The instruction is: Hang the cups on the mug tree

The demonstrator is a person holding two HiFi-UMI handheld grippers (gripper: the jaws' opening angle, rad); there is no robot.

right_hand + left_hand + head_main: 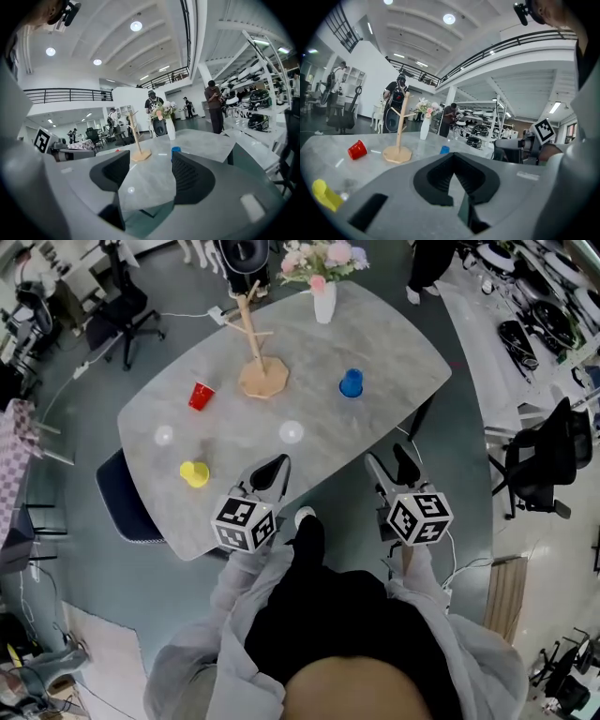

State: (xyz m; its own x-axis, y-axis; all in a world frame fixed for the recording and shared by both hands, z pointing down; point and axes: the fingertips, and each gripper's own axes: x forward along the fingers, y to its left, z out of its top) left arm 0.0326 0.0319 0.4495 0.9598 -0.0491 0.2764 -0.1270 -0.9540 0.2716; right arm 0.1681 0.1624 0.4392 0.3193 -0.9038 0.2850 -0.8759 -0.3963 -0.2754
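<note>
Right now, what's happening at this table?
A person stands at the table's near edge, a gripper in each hand, both empty: left gripper jaws together, right gripper jaws apart. The red cup, yellow cup and blue cup are on the table; nothing hangs on the mug tree yet.

A wooden mug tree [255, 345] stands toward the far side of a grey table [394, 343], with a vase of flowers [323, 294] beyond it. A red cup [200, 396] lies left of its base, a blue cup [351, 382] stands to the right, and a yellow cup [194, 473] sits nearer the front-left edge — all apart from the tree. The left gripper [275, 470] and right gripper [390, 463] hover at the near edge, the right's jaws apart.
</note>
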